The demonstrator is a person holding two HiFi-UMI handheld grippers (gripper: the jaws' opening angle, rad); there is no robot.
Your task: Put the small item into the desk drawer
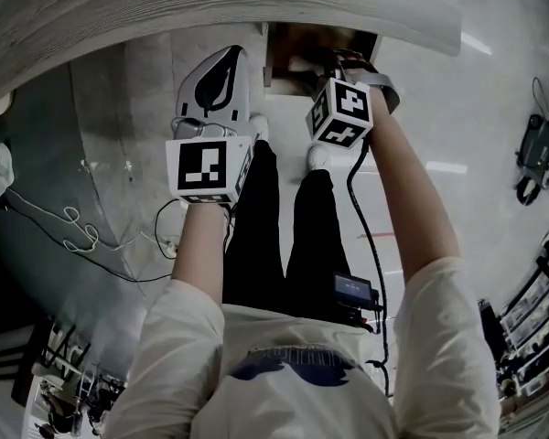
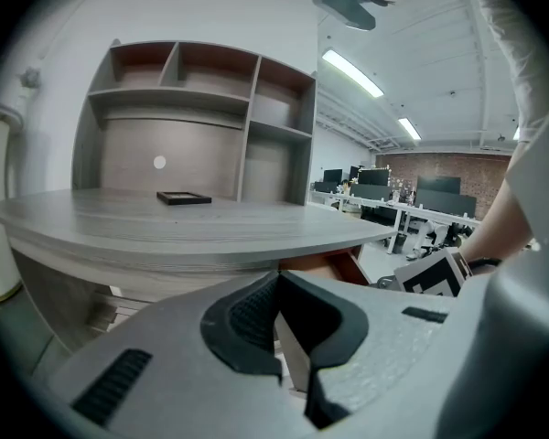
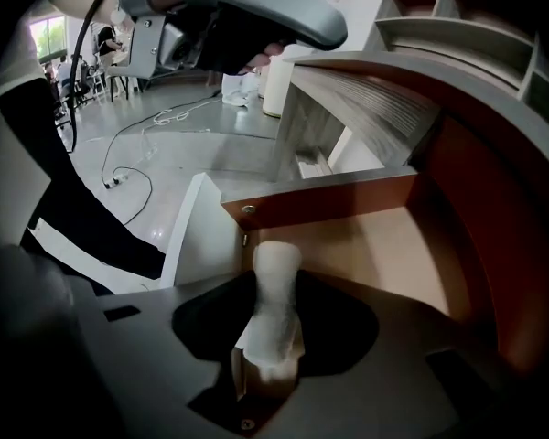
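The small item (image 3: pixel 276 273), a white wrapped roll, stands upright between the jaws of my right gripper (image 3: pixel 273 291), which is shut on it. Steeply tilted down, that gripper hangs over the open desk drawer (image 3: pixel 384 245), whose brown bottom is bare. In the head view the right gripper (image 1: pixel 341 62) reaches into the drawer (image 1: pixel 297 48) under the desk edge. My left gripper (image 1: pixel 231 55) is held beside it to the left, short of the drawer. The left gripper (image 2: pixel 276 280) has its jaw tips together with nothing between them.
The curved grey desk top (image 2: pixel 192 231) carries a flat black object (image 2: pixel 183 198) and a shelf unit (image 2: pixel 201 108) at the back. Cables (image 1: pixel 73 231) lie on the floor to the left. The person's legs (image 1: pixel 274 236) stand close before the drawer.
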